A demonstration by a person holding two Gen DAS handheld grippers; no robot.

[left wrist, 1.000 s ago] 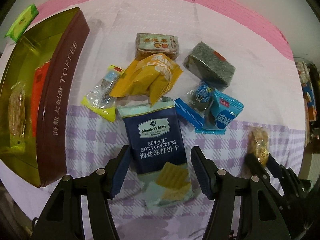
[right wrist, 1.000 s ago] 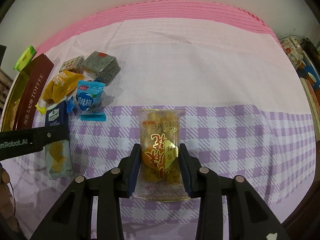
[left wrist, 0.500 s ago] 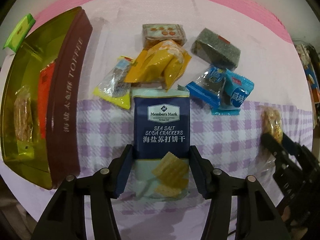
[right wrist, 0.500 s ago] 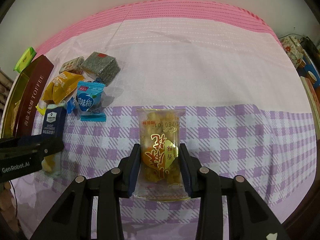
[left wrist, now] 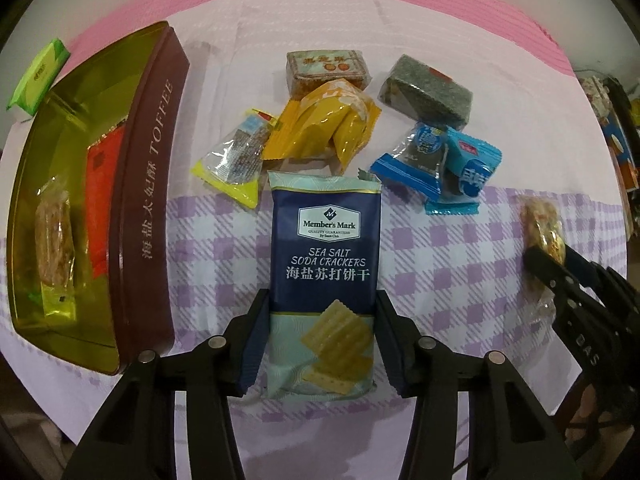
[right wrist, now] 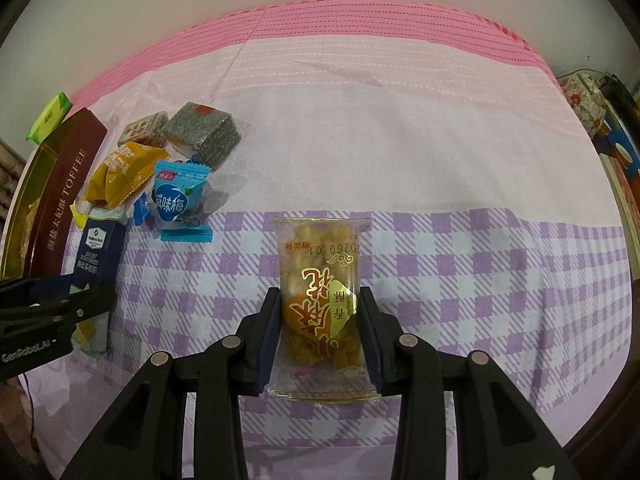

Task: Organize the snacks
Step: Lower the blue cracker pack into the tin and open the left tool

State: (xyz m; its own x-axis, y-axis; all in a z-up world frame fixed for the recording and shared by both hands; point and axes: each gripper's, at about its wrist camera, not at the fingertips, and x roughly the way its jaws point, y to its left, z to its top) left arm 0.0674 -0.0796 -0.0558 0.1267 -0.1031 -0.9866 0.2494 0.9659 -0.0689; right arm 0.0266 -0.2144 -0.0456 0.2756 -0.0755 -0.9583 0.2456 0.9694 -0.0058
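Left hand-held gripper (left wrist: 322, 344), pointing down, was closing around the "Member's Mark SEA SALT SODA CRACKERS" packet (left wrist: 325, 264); right hand-held gripper (right wrist: 320, 336) pinched a clear snack packet (right wrist: 320, 300).

Lighting was dim and warm, falling from overhead, so short soft shadows lay just beside the snacks on the tablecloth (right wrist: 400, 152). Glare glinted off the clear puffed-snack packet (right wrist: 322, 304) and the toffee tin (left wrist: 148, 208) beyond the cloth's left part. Both fisheye views bowed the cloth's edges, with dark vignetted corners; the centre stayed sharp.
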